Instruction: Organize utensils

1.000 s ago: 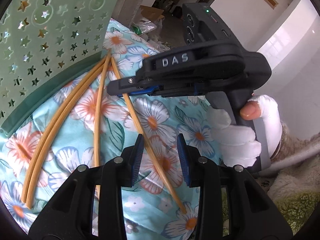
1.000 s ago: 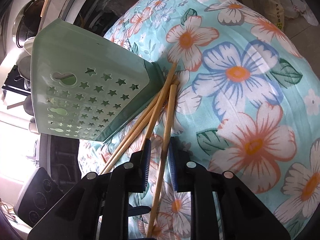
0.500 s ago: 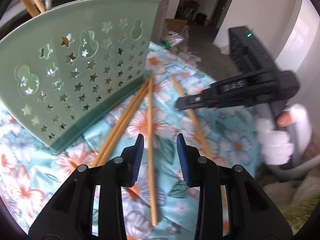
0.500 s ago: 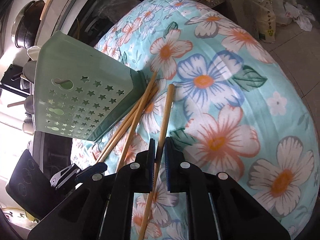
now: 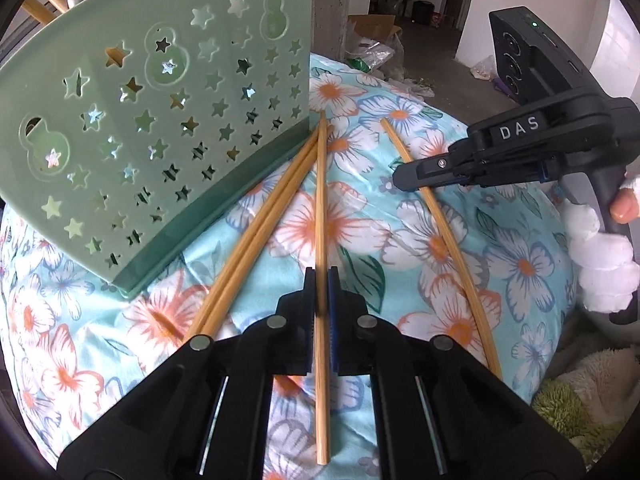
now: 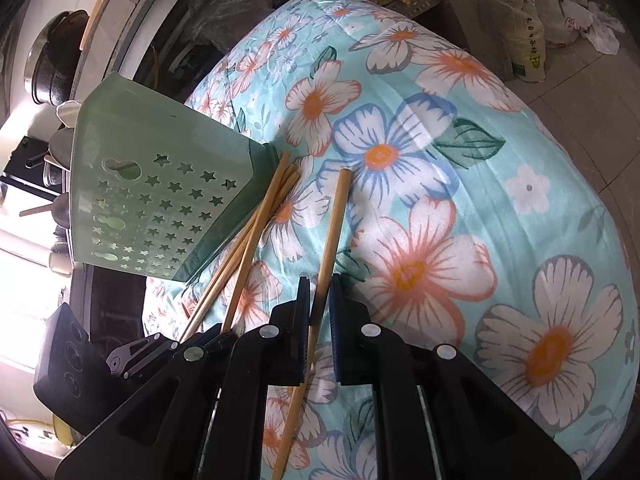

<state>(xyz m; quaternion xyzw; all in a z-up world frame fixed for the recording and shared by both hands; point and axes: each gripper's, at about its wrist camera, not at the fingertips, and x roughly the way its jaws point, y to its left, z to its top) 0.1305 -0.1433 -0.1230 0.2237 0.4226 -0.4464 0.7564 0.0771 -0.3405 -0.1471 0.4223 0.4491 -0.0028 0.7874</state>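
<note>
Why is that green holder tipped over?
The green holder lies on its side on the flowery cloth, not upright, and four chopsticks lie scattered beside it. The left hand-held gripper and right hand-held gripper each pinch one. Why it tipped, the pictures don't show.

Utensil holder (image 5: 168,128) stands on cloth-covered table (image 5: 520,264), toward far left edge from my left tongs. Two chopsticks (image 5: 256,236) lie side by side along holder's base, far tips touching its corner. Third chopstick (image 5: 321,208) just right of pair, running between fingers of my left gripper (image 5: 320,280). Fourth chopstick (image 5: 436,232) lies apart, farther right, passing under my right gripper (image 5: 404,178). From right tongs: that chopstick (image 6: 330,240) sits between fingers of right gripper (image 6: 320,284), holder (image 6: 160,200) to left.
</note>
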